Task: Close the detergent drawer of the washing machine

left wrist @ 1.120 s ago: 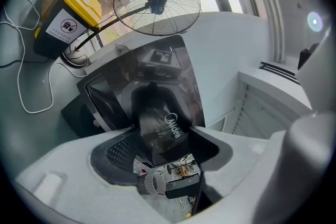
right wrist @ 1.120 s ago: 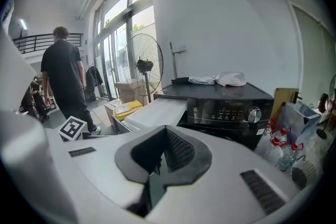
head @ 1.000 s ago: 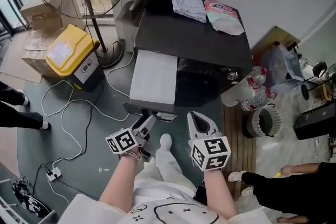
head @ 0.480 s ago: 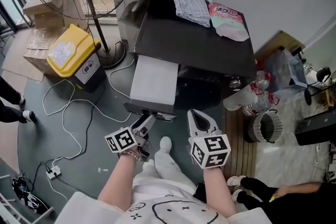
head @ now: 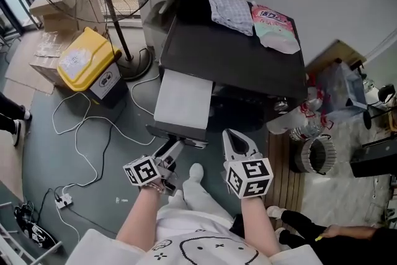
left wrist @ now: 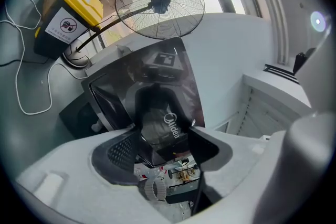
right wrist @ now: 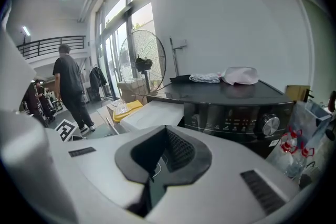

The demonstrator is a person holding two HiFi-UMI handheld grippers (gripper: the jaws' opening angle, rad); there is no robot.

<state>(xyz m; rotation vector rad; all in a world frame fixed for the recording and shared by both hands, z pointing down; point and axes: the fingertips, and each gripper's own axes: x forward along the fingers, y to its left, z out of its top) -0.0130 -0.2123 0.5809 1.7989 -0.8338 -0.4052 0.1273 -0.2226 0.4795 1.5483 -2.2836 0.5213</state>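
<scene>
Head view: the detergent drawer (head: 181, 99) stands as far out of the washing machine (head: 232, 49) as 1 second ago, untouched, so closing hasn't begun

Left gripper view: the left gripper (left wrist: 160, 149) gapes wide, empty

Right gripper view: the right gripper (right wrist: 160, 165) is pinched together on nothing, drawer ahead

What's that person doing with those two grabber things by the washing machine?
A person faces a dark washing machine with a gripper in each hand. Its white detergent drawer sticks out, not yet pushed in. The left gripper, jaws open and empty, is close to the drawer's front. The right gripper, jaws together, holds nothing and waits beside it.
</scene>
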